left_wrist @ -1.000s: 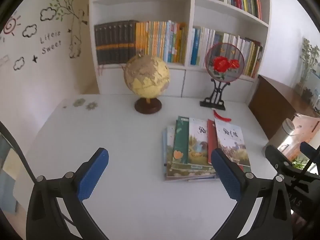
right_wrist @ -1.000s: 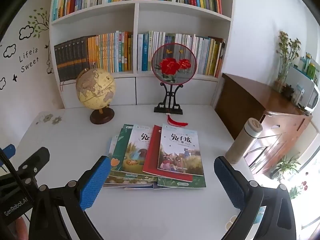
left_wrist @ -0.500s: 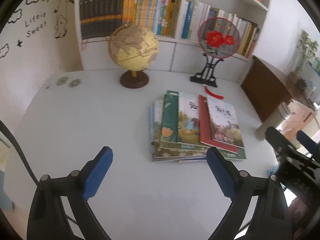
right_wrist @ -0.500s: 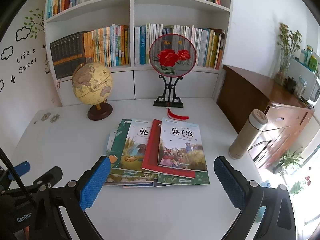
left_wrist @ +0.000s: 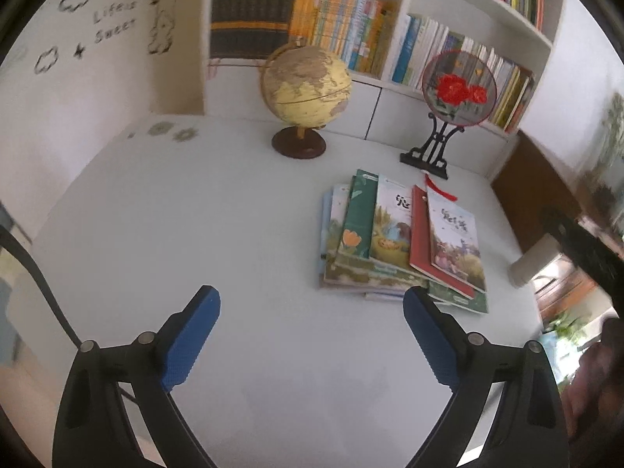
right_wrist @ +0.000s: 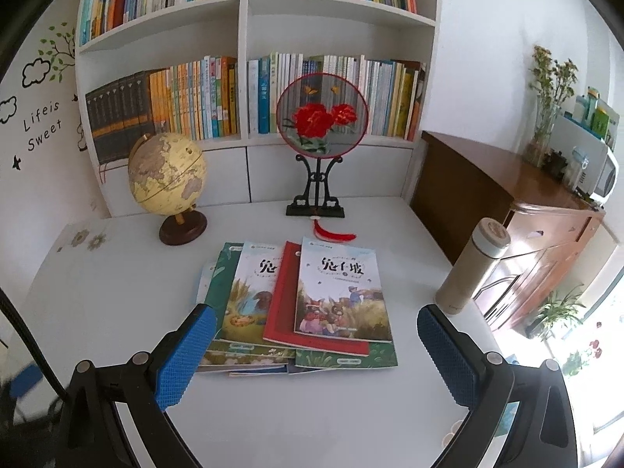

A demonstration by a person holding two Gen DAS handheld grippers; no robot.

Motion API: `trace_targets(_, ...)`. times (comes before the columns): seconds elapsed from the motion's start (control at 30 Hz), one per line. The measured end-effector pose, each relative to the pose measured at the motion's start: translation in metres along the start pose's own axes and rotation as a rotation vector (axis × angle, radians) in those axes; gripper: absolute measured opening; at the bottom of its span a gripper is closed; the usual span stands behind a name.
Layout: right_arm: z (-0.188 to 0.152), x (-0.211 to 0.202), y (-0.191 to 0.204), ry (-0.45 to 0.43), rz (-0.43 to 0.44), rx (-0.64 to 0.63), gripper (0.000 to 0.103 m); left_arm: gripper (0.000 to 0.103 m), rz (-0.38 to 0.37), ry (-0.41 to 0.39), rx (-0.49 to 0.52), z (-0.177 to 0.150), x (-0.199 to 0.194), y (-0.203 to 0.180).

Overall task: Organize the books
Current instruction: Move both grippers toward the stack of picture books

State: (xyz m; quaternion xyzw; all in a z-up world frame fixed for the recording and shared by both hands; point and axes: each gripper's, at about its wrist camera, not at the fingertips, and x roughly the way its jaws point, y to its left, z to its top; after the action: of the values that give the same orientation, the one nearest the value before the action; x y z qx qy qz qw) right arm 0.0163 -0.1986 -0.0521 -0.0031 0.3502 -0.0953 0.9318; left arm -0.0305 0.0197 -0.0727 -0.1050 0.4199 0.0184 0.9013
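White table [right_wrist: 117, 312] with a messy pile of thin books [right_wrist: 296, 308] lying flat near its middle, fanned out and overlapping; top book [right_wrist: 341, 292] has a picture cover with farm figures, a red book [right_wrist: 282, 296] sits under it, green-covered ones stick out left and at the front. Left gripper [left_wrist: 312, 335] hangs over bare table, front-left of the pile, jaws spread wide, nothing between them; its right blue pad [left_wrist: 429, 339] overlaps the pile's front edge in the left wrist view, contact cannot be told. Right gripper [right_wrist: 314, 355] also wide apart and empty, pointing down at the pile, front edge of the books showing between its pads, not pressed on them. Behind the pile: globe [right_wrist: 167, 179] on a dark round base to the left, round fan with red flowers [right_wrist: 321, 115] on a black stand, red tassel [right_wrist: 331, 234] lying by the stand. Beige flask [right_wrist: 472, 269] upright near the table's right edge. White bookshelf [right_wrist: 241, 19] full of upright books against the back wall. Brown cabinet [right_wrist: 507, 202] to the right.
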Motion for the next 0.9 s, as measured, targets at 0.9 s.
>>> trace_targets(0.9, 0.021, -0.019, -0.024, -0.074, -0.003, 0.053, 0.103, 0.102, 0.016, -0.182, 0.147, 0.057, -0.021, -0.032)
